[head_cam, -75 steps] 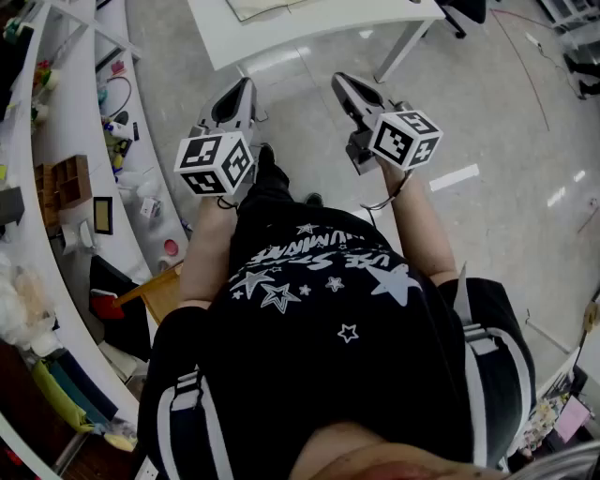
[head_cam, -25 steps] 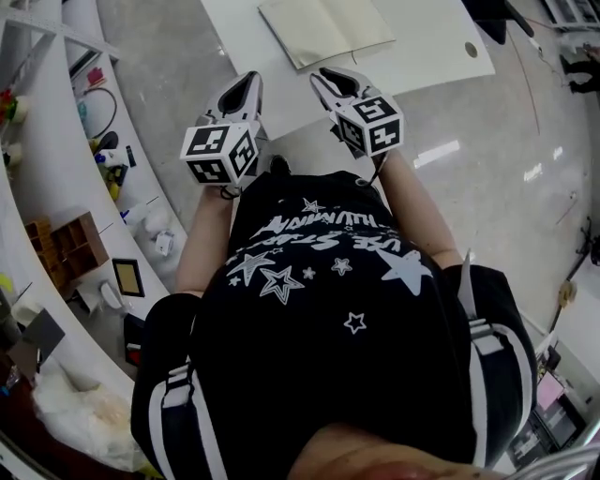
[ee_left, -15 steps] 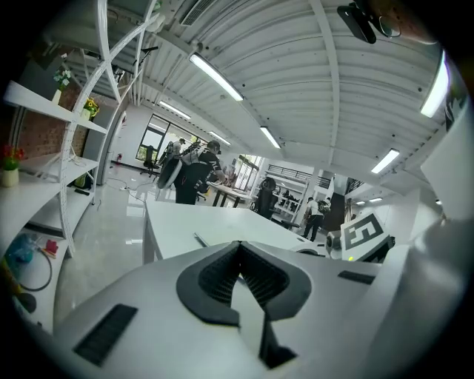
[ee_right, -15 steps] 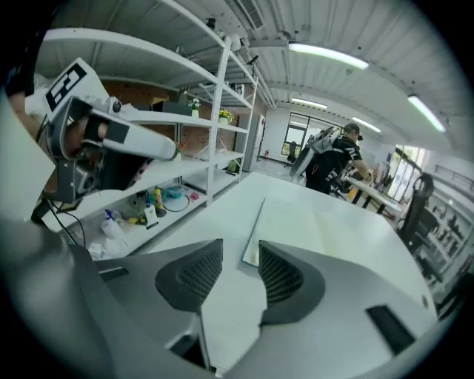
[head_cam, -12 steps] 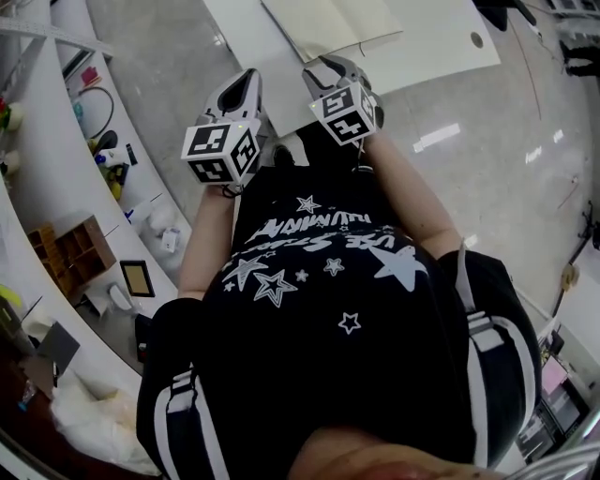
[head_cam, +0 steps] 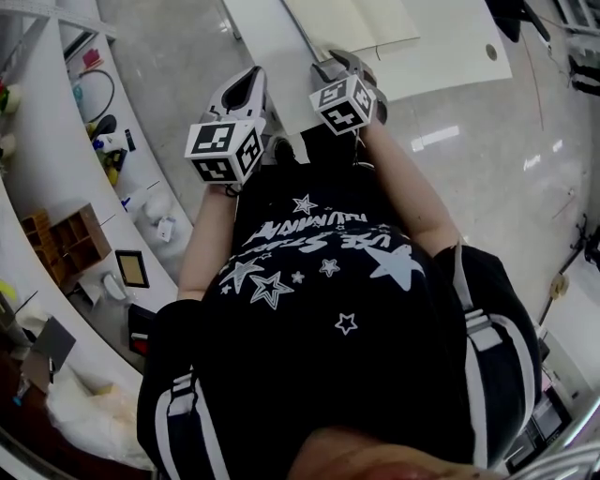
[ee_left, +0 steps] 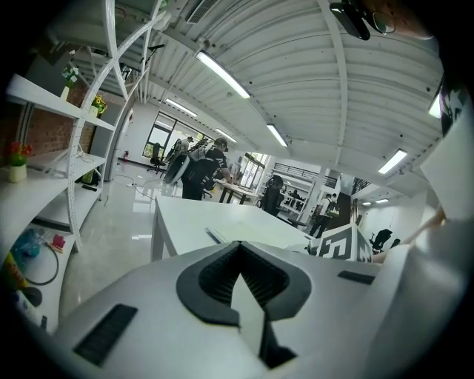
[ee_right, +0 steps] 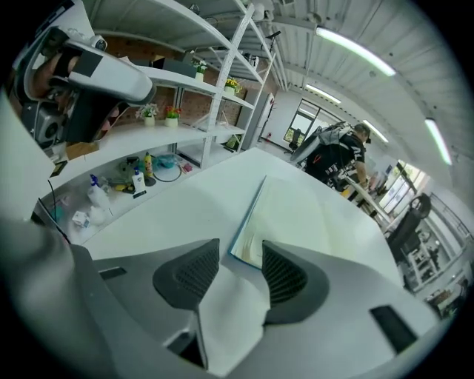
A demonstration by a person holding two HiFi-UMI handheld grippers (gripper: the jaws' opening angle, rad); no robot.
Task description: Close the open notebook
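Note:
The open notebook (head_cam: 361,23) lies flat with cream pages up on the white table (head_cam: 272,37). My right gripper (head_cam: 339,64) reaches over the table's near edge to the notebook's near corner. In the right gripper view the notebook (ee_right: 296,215) shows that corner in the gap of the right gripper (ee_right: 241,255). Its jaws are opening and the pads touch nothing. My left gripper (head_cam: 251,82) hangs short of the table edge, left of the notebook. In its own view the left gripper (ee_left: 238,248) has its tips together with nothing between them.
White shelves (head_cam: 56,187) with bottles, small boxes and clutter run along the left. The same shelves (ee_right: 133,148) stand left of the table in the right gripper view. Polished floor (head_cam: 487,169) lies to the right. People stand at far desks (ee_left: 200,174).
The right gripper has moved forward and down to the notebook's near edge and has rolled. The left gripper has barely shifted.

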